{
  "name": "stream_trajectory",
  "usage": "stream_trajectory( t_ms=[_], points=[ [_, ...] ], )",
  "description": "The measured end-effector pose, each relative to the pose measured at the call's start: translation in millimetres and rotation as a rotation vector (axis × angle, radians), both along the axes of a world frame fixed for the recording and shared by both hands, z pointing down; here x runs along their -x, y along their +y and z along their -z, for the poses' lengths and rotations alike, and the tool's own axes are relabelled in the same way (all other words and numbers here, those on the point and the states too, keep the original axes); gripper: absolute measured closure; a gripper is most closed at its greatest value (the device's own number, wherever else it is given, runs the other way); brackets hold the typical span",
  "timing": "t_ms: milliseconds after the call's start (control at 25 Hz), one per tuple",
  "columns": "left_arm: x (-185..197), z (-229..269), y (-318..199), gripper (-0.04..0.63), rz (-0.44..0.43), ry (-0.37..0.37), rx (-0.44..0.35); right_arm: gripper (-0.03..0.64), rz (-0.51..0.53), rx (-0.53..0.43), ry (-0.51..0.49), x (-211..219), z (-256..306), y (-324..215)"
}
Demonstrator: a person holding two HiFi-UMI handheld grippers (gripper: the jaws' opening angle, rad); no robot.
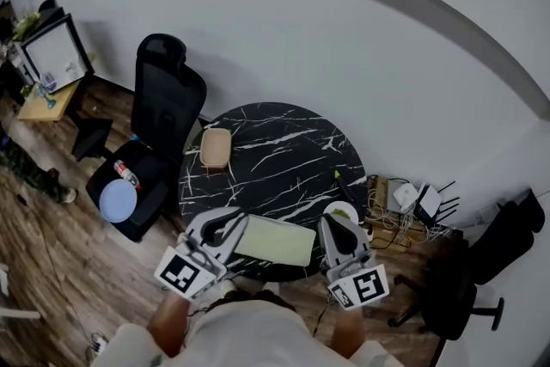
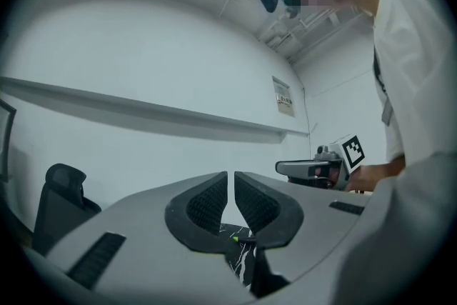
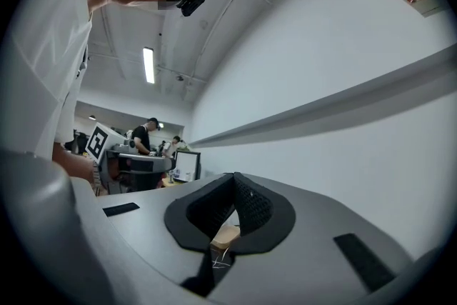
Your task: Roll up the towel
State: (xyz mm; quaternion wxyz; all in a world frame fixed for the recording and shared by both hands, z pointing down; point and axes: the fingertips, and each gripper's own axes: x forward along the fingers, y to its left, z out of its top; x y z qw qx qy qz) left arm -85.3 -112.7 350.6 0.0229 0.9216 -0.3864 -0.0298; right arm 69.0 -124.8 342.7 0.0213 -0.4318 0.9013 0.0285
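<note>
**Q:** Now, where does the towel lie?

**A:** The towel is pale and folded into a flat rectangle. It lies at the near edge of the round black marble table, between the two grippers. Its left end is just beside the left gripper and its right end is near the right gripper.

**Q:** And the state of each claw?

**A:** Left gripper: the two black ribbed pads stand together with only a hairline slit between them, and nothing is caught there. The marble top shows below the tips. Right gripper: the pads are closed tip to tip and likewise empty, with a tan block visible beneath them. Neither claw has hold of the towel.

**Q:** What else sits on the table?

**A:** The tan block rests at the left rim, well apart from the towel. A small white item sits at the right rim, just beyond the right gripper.

**Q:** And around it?

**A:** A black office chair stands to the left, with a blue disc on its seat. A tangle of cables and small white devices lies on the wood floor to the right.
</note>
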Motion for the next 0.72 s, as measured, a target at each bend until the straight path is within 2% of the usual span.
stream_trajectory(
  t_ms=[40, 120, 160, 440, 560, 720],
  points=[
    [0, -1, -1, 0.58, 0.001, -0.004, 0.0, 0.621, 0.006, 0.001, 0.003, 3, 0, 0],
    [1, -3, -2, 0.432, 0.003, -0.01, 0.004, 0.621, 0.019, 0.001, 0.013, 9, -1, -2],
    [1, -4, -3, 0.405, 0.004, -0.015, 0.006, 0.621, 0.025, 0.001, 0.021, 11, -2, -2],
    [0, -4, -5, 0.4, -0.007, -0.023, 0.009, 0.621, 0.044, 0.002, 0.034, 19, 2, -5],
    [4, -5, -6, 0.364, 0.012, -0.01, 0.002, 0.621, 0.043, 0.001, 0.035, 19, 1, -4],
    [7, -5, -4, 0.364, 0.006, -0.009, 0.002, 0.621, 0.043, -0.003, 0.036, 20, 2, -1]
  ],
)
